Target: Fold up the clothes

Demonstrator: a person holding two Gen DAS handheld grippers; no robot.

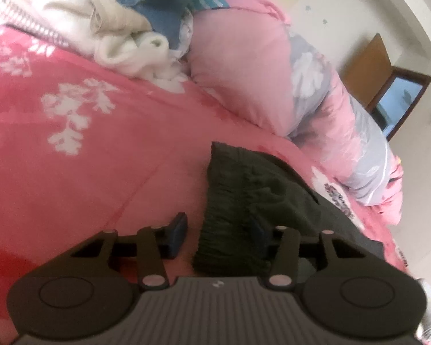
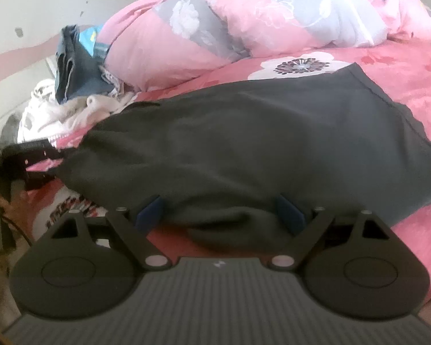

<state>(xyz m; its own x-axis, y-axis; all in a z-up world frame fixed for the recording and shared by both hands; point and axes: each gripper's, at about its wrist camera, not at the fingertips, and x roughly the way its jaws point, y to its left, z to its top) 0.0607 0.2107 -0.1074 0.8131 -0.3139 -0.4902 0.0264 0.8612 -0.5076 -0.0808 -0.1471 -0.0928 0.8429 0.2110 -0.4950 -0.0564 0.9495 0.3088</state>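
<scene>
A dark, soft knit garment (image 2: 244, 132) lies mid-frame on the pink flowered bed (image 1: 71, 143); no writing is legible. The left hand-held gripper (image 1: 215, 233) stands half open around its ribbed waistband, grip unclear. The right hand-held gripper (image 2: 219, 211) gapes wide around a fold, not pinching.

Bed (image 2: 388, 66) (pink sheet) bears dark garment (image 2: 244, 132).

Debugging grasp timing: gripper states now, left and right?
Left gripper: open, dark garment edge between jaws, not pinched.
Right gripper: open wide at the garment's hem.

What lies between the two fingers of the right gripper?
In the right wrist view, a bunched fold of the dark garment lies between the open fingers of the right gripper, over the pink bedsheet.
</scene>
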